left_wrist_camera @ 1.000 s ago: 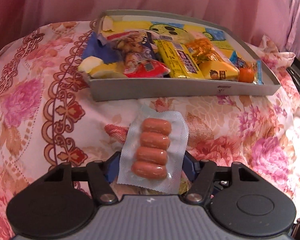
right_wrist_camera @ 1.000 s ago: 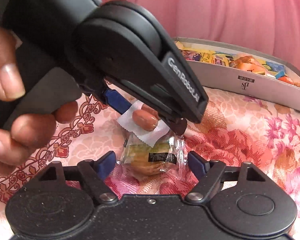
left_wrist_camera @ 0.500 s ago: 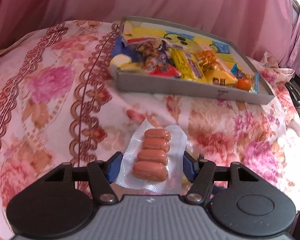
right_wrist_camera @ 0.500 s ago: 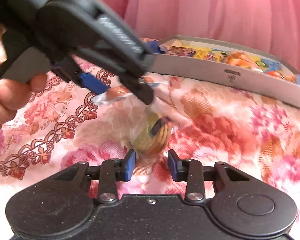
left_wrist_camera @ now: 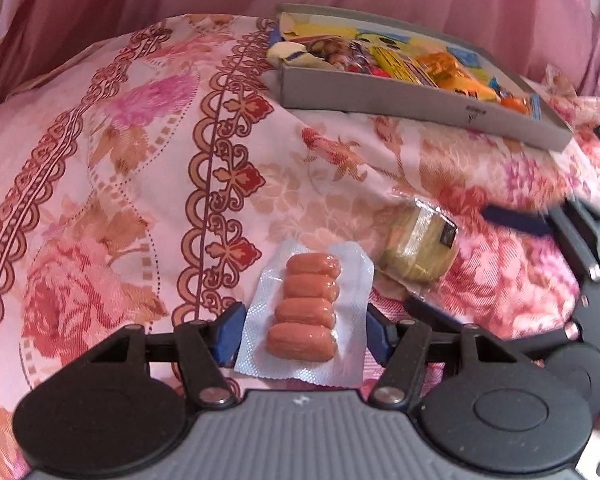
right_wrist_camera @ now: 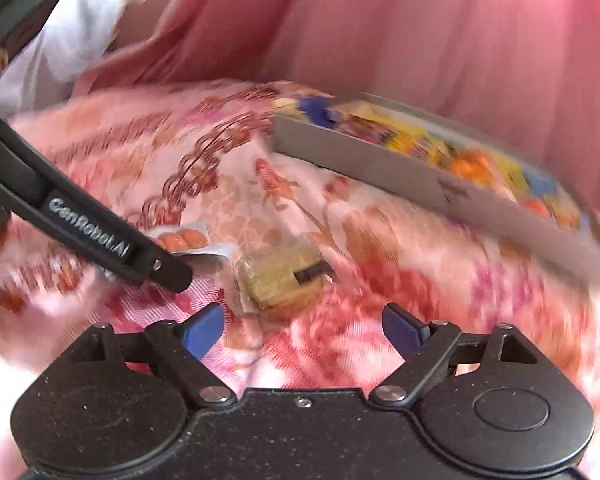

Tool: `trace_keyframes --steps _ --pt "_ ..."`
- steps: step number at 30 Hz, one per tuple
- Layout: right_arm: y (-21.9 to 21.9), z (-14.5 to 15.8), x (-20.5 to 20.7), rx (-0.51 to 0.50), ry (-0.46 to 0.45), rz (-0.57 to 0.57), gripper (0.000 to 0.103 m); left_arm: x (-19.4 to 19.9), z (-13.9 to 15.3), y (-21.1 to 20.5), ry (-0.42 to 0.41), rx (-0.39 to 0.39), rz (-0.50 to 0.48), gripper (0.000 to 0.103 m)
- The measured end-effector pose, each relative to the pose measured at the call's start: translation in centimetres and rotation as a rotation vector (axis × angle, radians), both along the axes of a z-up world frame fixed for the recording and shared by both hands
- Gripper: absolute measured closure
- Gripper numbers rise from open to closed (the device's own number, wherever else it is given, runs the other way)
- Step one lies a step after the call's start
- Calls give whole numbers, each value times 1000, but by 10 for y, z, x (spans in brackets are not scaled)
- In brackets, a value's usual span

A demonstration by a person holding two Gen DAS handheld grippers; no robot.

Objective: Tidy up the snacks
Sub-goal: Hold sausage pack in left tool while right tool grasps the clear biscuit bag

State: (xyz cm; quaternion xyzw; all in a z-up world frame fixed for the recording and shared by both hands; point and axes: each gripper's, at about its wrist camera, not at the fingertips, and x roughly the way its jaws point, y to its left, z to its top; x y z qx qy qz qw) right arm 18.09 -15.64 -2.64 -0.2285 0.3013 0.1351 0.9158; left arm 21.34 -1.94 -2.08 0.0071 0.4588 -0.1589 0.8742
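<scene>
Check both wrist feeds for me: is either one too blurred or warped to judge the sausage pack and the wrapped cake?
Left wrist view: sharp on the clear blister pack of four sausages and the wrapped yellow cake; only the right gripper smears; fisheye bends the grey cardboard snack tray. Right wrist view: motion blur everywhere, cake soft.

left tongs (left_wrist_camera: 302, 330): grey body, blue pads | right tongs (right_wrist_camera: 302, 330): black body, silver screws
</scene>
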Motion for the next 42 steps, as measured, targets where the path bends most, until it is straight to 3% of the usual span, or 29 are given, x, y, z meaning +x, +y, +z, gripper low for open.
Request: trace_keyframes --steps 3,5,8,10,15,25,36,42 --pt "9 -4 12 -122 -35 94 16 4 -1 -3 -1 14 -15 35" --pt "11 -5 21 -146 -35 124 16 7 0 -3 -5 15 -14 33" --pt "9 -5 33 -108 3 129 23 9 -1 -4 -4 12 -12 33" --pt "5 -6 36 -58 39 116 37 8 -1 -6 -10 21 -21 37" --pt "0 -7 23 10 41 73 49 1 2 -7 -3 10 -25 40" --pt "-15 7 -28 61 27 42 50 -28 12 -7 65 -35 5 42" --pt "-55 23 -101 183 100 -127 50 -71 15 -23 125 -83 70 42" --pt "-58 29 -122 199 99 -175 50 -92 20 -30 97 -73 77 42"
